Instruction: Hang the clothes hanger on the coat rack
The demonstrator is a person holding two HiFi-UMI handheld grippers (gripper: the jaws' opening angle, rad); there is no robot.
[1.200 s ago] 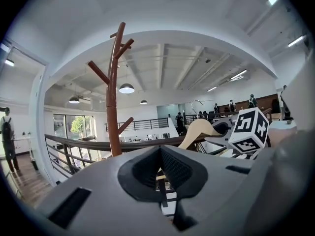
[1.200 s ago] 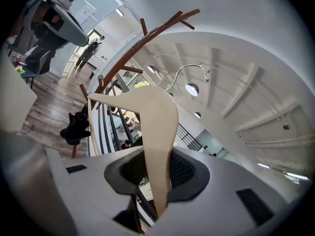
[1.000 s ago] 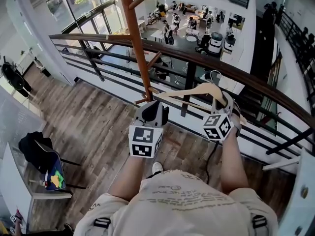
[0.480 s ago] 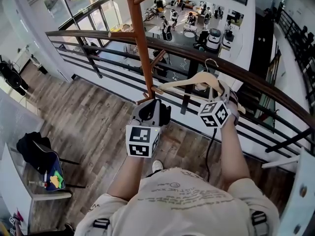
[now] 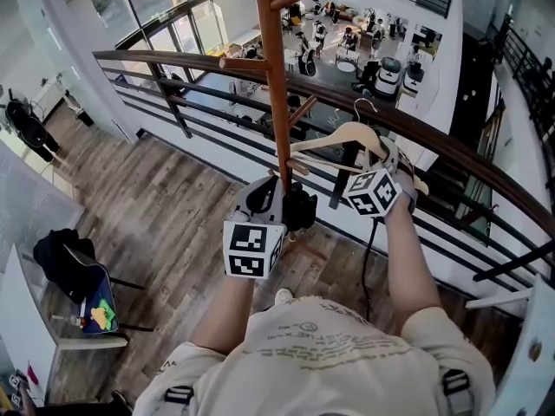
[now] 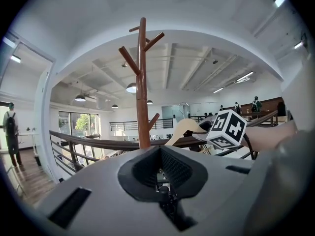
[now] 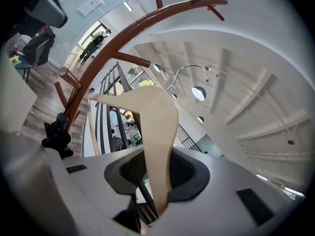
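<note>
The brown wooden coat rack (image 5: pixel 275 76) rises right in front of the railing, its pegs (image 6: pixel 129 60) branching near the top. A pale wooden hanger (image 5: pixel 340 137) with a metal hook (image 5: pixel 364 107) is held level, its left tip reaching the pole. My right gripper (image 5: pixel 390 157) is shut on the hanger's right shoulder; in the right gripper view the hanger arm (image 7: pixel 158 132) runs up from between the pads. My left gripper (image 5: pixel 270 193) sits against the near side of the pole, low down, jaws together and empty (image 6: pixel 162 173).
A brown handrail (image 5: pixel 451 139) with black bars runs across just beyond the rack, with a drop to a lower floor where people sit. A chair with a black bag (image 5: pixel 68 271) stands at the left. A dark cable (image 5: pixel 368 258) trails on the wood floor.
Both grippers have moved left and forward toward the rack. The hanger's left tip, earlier apart from the pole, now reaches it. The grip on the hanger is unchanged.
</note>
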